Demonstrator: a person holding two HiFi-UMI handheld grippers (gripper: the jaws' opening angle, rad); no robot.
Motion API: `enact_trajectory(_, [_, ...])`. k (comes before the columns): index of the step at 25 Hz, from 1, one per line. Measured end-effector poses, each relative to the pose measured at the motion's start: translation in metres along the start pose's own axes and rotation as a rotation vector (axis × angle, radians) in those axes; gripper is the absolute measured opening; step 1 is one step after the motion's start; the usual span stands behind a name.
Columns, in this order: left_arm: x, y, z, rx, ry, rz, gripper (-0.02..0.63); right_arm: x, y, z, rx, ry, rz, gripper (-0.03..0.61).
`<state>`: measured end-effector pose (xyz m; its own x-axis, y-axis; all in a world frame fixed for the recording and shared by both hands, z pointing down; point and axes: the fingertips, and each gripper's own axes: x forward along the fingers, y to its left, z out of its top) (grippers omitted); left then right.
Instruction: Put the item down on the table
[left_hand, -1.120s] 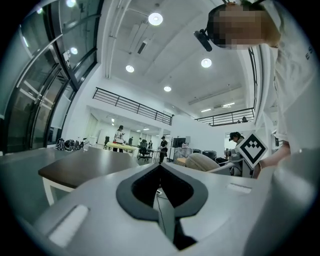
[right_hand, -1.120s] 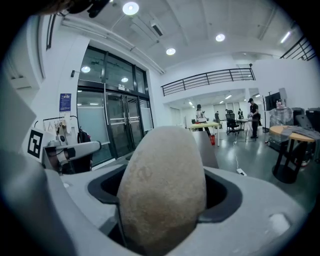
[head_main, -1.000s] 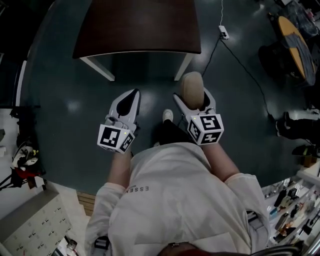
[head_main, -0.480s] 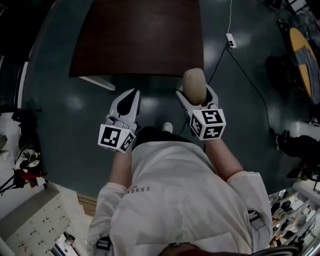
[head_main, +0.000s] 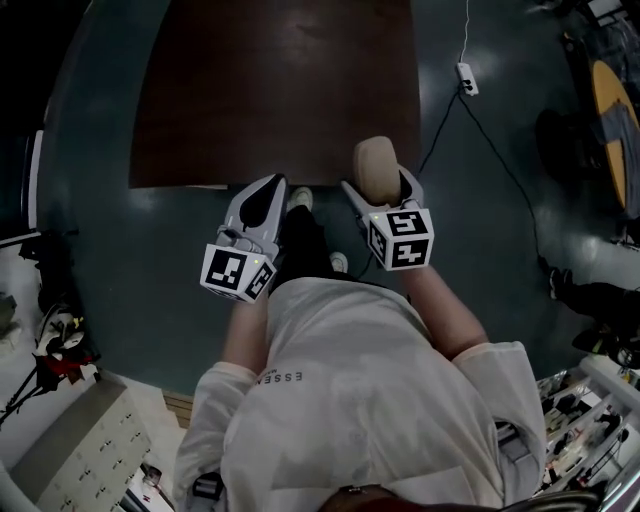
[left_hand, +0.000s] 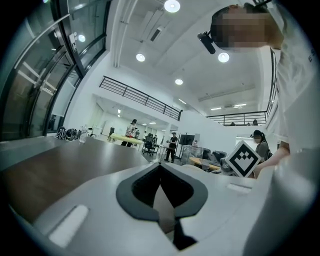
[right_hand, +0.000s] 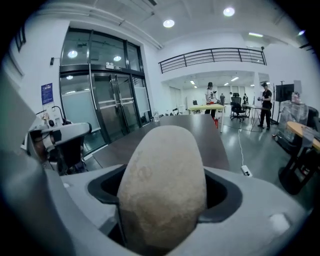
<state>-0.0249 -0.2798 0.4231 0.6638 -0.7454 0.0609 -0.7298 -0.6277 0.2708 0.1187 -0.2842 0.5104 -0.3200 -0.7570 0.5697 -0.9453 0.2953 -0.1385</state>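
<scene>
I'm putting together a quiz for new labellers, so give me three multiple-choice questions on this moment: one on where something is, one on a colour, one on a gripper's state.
1. The beige oval item is:
A) on the floor
B) between the jaws of the right gripper
C) on a chair

2. The table top is:
A) white
B) dark brown
C) bright green

3. The left gripper is:
A) shut, with nothing in it
B) wide open
C) shut on a cable

Answers:
1 B, the right gripper view shows the jaws clamped on the item.
2 B, the head view shows a dark brown top.
3 A, the left gripper view shows the jaws together with nothing between them.
</scene>
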Motion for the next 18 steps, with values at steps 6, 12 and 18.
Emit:
enact_trajectory(6, [0.063,0.056,0.018,-0.006,0.008,0.004,0.017,0.077,-0.017,0.0,-0.017,0.124,0.005,0.402])
enact_trajectory(12, [0.091,0.09,0.001,-0.044,0.061,0.0,0.017,0.144,-0.026,-0.017,-0.056,0.256,0.011,0.402])
enact_trajectory(18, [0.099,0.108,-0.027,-0.1,0.105,0.002,0.017,0.178,-0.032,-0.023,-0.049,0.296,0.01,0.402])
